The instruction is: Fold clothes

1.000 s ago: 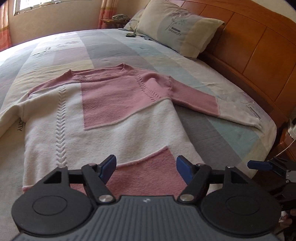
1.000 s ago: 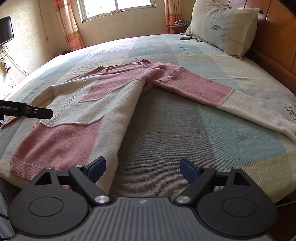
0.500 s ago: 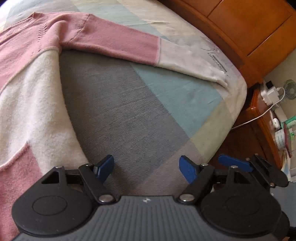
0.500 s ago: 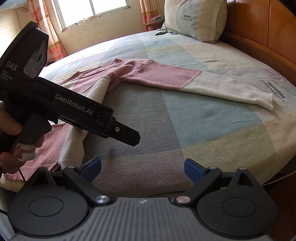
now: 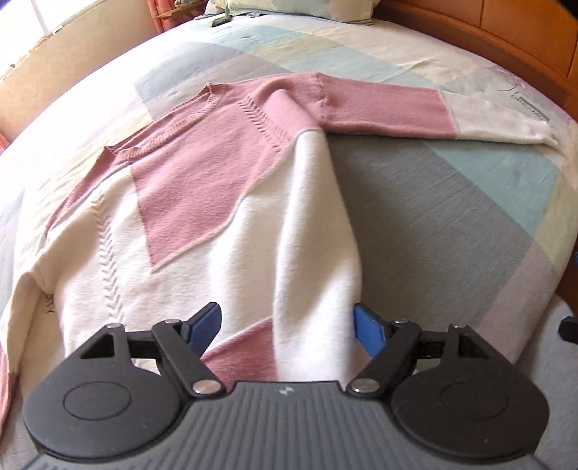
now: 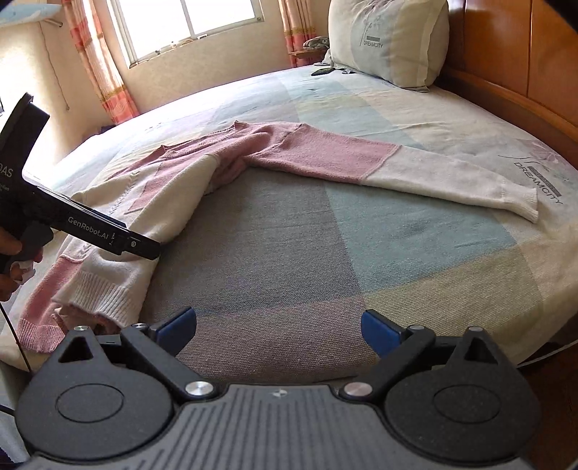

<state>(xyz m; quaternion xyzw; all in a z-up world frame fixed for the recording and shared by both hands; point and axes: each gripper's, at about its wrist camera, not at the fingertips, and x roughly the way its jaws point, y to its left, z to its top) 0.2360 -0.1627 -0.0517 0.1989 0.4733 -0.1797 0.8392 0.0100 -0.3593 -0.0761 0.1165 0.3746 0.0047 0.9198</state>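
A pink and cream knitted sweater (image 5: 216, 188) lies front up on the bed, neck toward the far side, one sleeve (image 5: 397, 112) stretched out to the right. My left gripper (image 5: 287, 329) is open, and the cream lower right part of the sweater rises between its blue fingertips (image 5: 206, 325). In the right wrist view, the left gripper (image 6: 144, 249) hovers over the sweater's (image 6: 173, 188) side edge, just above the ribbed hem (image 6: 101, 293), which is bunched at the bed's front edge. My right gripper (image 6: 278, 329) is open over bare bedspread with nothing between its fingers.
The patchwork bedspread (image 6: 325, 253) covers a round-edged bed. A pillow (image 6: 390, 39) leans on the wooden headboard (image 6: 505, 54) at the far right, with a small dark item (image 6: 321, 71) beside it. A window (image 6: 188, 21) with curtains is behind. A hand (image 6: 11, 253) holds the left gripper.
The left gripper has swung from the bed's right corner back over the sweater, and the cream lower side now sits between its fingers. The hem has bunched up. The right gripper has barely moved.
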